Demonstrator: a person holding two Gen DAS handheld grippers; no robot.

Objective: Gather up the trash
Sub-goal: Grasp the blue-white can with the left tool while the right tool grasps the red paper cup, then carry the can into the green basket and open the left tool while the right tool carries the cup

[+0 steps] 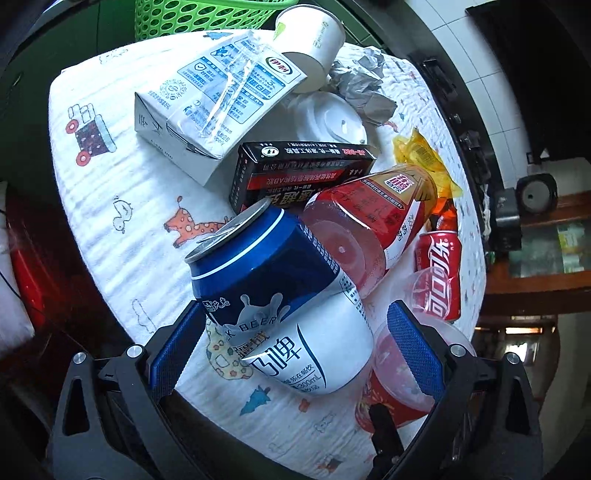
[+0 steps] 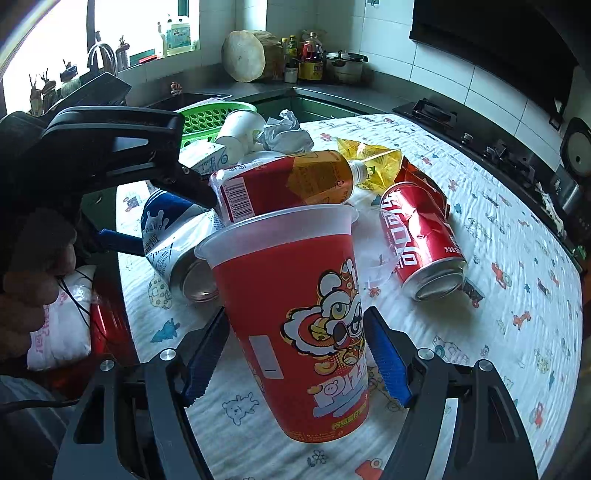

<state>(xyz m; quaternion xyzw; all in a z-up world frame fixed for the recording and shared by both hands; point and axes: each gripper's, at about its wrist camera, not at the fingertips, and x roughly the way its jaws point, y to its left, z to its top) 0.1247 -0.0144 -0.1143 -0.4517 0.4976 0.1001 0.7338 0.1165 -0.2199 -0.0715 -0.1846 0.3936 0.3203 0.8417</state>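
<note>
gripping the red plastic cup (image 2: 295, 332), the right hand-held gripper (image 2: 295, 354) has both blue pads against the cup's sides at lower centre of the right wrist frame; the cup is tilted, its frosted rim toward the pile, its base clear of the cloth. jaws stand fairly wide, set by the cup's width.

the left hand-held gripper (image 1: 295, 350) sits at the bottom of the left wrist frame with its blue pads on either side of the blue and white can (image 1: 280, 295). the left pad is close to or touching the can's lower body; the right pad stands apart from it, so the jaws are open around the can and not clamped. the can lies on its side on the printed cloth of the worktop (image 1: 129, 221).

remaining trash, centre to upper right of the left wrist frame: a milk carton (image 1: 207, 107), a white paper cup (image 1: 314, 40) on its side, crumpled grey paper (image 1: 362, 88), a white lid (image 1: 332, 118), a black box (image 1: 299, 170), a red-labelled bottle (image 1: 373, 218) leaning on the can, a yellow wrapper (image 1: 424, 155) and a red cola can (image 1: 439, 273). a green basket (image 1: 199, 14) stands at the upper edge.

in the right wrist frame a person's hand (image 2: 33, 280) shows at the left edge.
</note>
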